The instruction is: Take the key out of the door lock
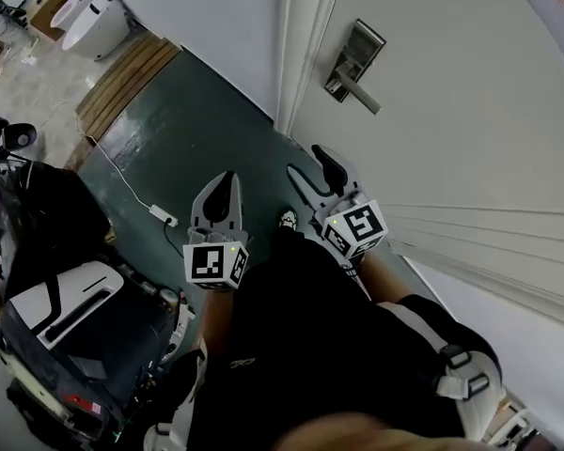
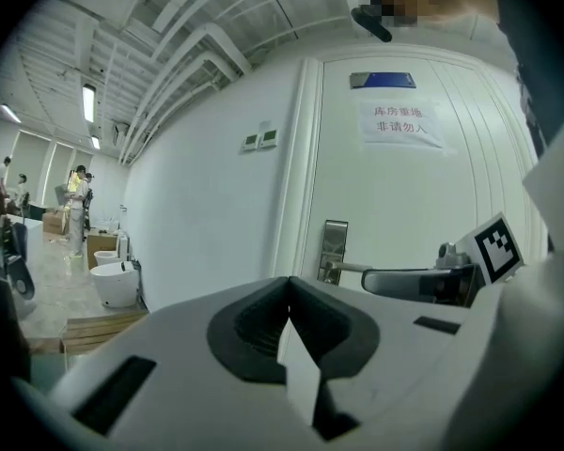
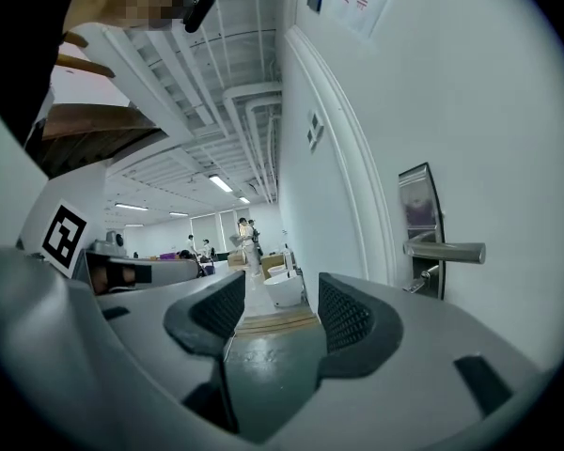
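- Fingers of the left gripper are pressed together with nothing between them. Those of the right gripper are held apart and are also empty, which suits a reach for something small.
- Both grippers are carried low in front of the person's body, well apart from the door. Nothing on it is touched, so the reach to the lock is judged not yet begun.
- Near the door's left edge, beside the frame, the lock plate is mounted with the lever at its lower part.
- Just below the lever, the key is taken to be the small metal piece jutting from the plate in the right gripper view. It is too small for this to be said with certainty.
- The right gripper is held nearer to the lock than the left and is already parted, so it is judged the likelier one to be brought to the key.
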Demonstrator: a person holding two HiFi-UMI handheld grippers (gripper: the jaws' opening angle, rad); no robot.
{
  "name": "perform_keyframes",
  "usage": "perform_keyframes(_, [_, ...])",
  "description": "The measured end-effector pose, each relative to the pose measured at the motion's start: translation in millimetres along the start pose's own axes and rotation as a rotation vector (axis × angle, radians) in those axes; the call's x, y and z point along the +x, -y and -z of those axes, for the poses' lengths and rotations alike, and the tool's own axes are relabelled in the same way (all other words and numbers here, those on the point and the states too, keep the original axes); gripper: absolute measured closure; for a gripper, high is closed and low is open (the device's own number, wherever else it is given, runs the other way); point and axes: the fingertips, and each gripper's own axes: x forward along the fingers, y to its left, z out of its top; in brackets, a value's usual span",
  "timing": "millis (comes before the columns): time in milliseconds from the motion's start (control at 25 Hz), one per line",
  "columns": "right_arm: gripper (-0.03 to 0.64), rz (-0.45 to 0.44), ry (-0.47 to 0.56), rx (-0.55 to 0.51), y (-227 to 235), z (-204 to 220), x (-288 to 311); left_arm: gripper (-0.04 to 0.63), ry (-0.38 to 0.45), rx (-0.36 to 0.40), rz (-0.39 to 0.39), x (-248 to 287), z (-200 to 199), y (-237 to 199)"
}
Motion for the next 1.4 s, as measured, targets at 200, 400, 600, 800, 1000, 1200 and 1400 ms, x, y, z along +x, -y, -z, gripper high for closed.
perform_keyframes(200, [0.376, 0.026, -0.027, 0.053, 47.6, 10.6, 23.1, 0.572, -0.032, 0.015, 0.042, 61.0, 7.3, 0.6])
perform_keyframes(400, [0.376, 0.091, -0.035, 0.123, 81.8, 15.7, 33.7, 0.572, -0.077, 0.026, 0.122, 107.4, 7.5, 6.3])
perform_keyframes(600, [0.377, 0.169, -0.045, 0.191, 106.4, 25.3, 45.4, 0.572, -0.093, 0.035, 0.225, 155.1, 5.9, 8.4])
perform_keyframes(800, [0.377, 0.285, -0.048, 0.249, 128.7, 33.5, 63.7, 0.572, -0.126, 0.051, 0.389, 202.5, 10.2, 8.9])
perform_keyframes(1000, [0.377, 0.442, -0.011, 0.330, 142.7, 35.6, 74.9, 0.572, -0.181, 0.089, 0.555, 239.0, 11.7, 9.3])
perform_keyframes(1200, [0.379, 0.567, 0.042, 0.410, 151.1, 41.7, 84.4, 0.572, -0.223, 0.106, 0.695, 260.0, 22.7, 11.1])
perform_keyframes(1400, [0.383, 0.686, 0.097, 0.468, 157.5, 41.1, 87.0, 0.572, -0.259, 0.107, 0.803, 274.2, 32.5, 10.3])
